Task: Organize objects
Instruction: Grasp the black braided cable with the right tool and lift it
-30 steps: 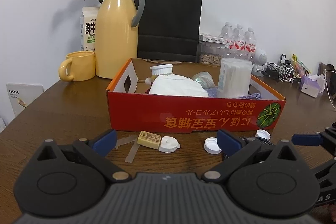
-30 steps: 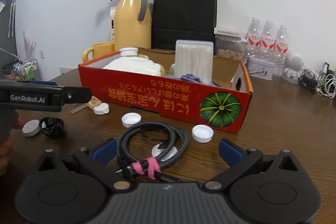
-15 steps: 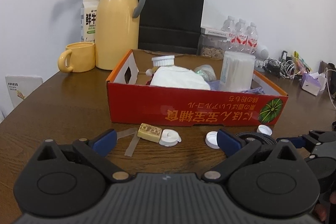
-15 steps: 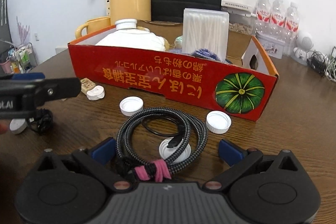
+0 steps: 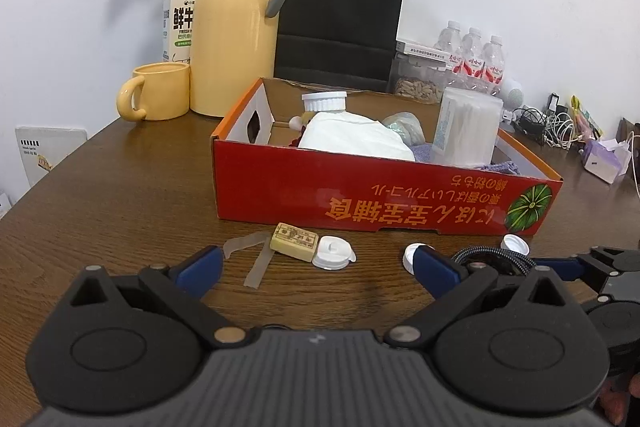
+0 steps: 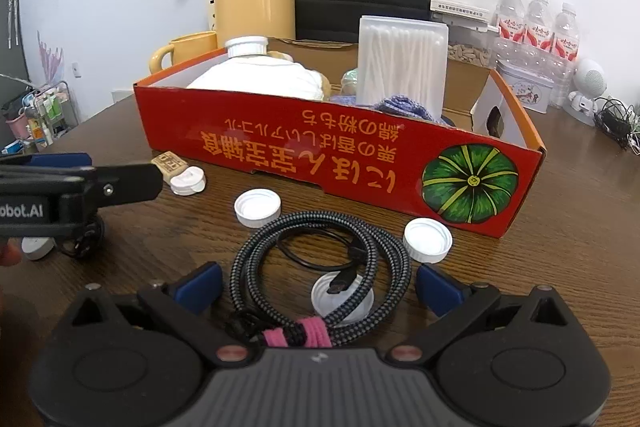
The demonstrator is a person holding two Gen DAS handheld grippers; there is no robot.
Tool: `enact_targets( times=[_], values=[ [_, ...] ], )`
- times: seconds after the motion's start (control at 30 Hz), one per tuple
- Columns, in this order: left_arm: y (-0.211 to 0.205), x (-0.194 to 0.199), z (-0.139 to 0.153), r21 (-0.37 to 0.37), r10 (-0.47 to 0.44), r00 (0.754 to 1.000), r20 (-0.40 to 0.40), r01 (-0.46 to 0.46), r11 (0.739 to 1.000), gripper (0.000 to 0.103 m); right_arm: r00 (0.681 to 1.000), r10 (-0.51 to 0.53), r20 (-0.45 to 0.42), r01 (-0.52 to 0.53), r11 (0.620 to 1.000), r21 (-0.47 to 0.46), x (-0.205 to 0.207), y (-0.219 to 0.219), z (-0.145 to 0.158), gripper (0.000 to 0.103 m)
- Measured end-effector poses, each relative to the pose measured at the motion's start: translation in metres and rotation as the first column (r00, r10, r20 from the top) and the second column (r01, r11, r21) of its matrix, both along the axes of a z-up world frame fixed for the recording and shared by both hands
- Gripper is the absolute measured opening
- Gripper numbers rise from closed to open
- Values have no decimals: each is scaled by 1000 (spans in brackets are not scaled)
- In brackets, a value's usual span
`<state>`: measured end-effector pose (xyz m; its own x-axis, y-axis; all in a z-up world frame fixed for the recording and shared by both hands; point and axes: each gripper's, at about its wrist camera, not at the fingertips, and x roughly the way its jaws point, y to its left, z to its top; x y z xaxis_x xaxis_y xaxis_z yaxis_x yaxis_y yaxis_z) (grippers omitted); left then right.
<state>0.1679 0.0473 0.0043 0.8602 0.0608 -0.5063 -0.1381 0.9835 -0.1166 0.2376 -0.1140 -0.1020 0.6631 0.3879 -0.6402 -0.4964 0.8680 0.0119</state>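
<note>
A coiled grey braided cable [image 6: 320, 267] with a pink tie lies on the brown table in front of the red cardboard box [image 6: 320, 155]. My right gripper [image 6: 318, 287] straddles the coil; its jaws are closing, with the pads still clear of the cable on both sides. One white cap [image 6: 342, 297] lies under the coil, and two more caps [image 6: 258, 207] [image 6: 427, 239] lie beside it. My left gripper [image 5: 316, 267] stands open with nothing in it, just short of a tan block [image 5: 294, 239] and a white flip cap [image 5: 332, 253].
The box holds a white bundle [image 5: 352, 139], a cotton swab case [image 6: 402, 55] and purple cloth. Behind it stand a yellow jug [image 5: 236, 27], a yellow mug [image 5: 158, 97], a black paper bag [image 5: 340, 19] and water bottles [image 6: 536, 27]. Tape strips [image 5: 256, 259] lie by the block.
My right gripper has moved forward and tilted down over the cable, so the coil now sits between its jaws, which have narrowed slightly. The left gripper has hardly moved.
</note>
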Motion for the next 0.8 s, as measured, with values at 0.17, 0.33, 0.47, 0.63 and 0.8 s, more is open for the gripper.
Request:
enact_targets(
  times=[0.17,0.33,0.47,0.63,0.8],
  values=[
    [1,0,0,-6,9,1000,6,-9,1000,103,999,3,41,-2,1000,-14,-6,3,3,89],
    [5,-2,2,-29,24,999,31,-23,999,103,997,0,83,1,1000,-19,-11,3,6,87],
    [9,-4,4,-47,43,998,48,-41,998,103,991,5,134,-6,1000,5,-18,0,11,87],
    [19,-18,12,-104,90,985,150,-75,992,103,977,-34,211,24,999,49,-28,-9,18,87],
    [21,-19,13,-105,121,981,151,-106,989,103,950,-66,304,40,995,92,-43,-18,24,87]
  ],
)
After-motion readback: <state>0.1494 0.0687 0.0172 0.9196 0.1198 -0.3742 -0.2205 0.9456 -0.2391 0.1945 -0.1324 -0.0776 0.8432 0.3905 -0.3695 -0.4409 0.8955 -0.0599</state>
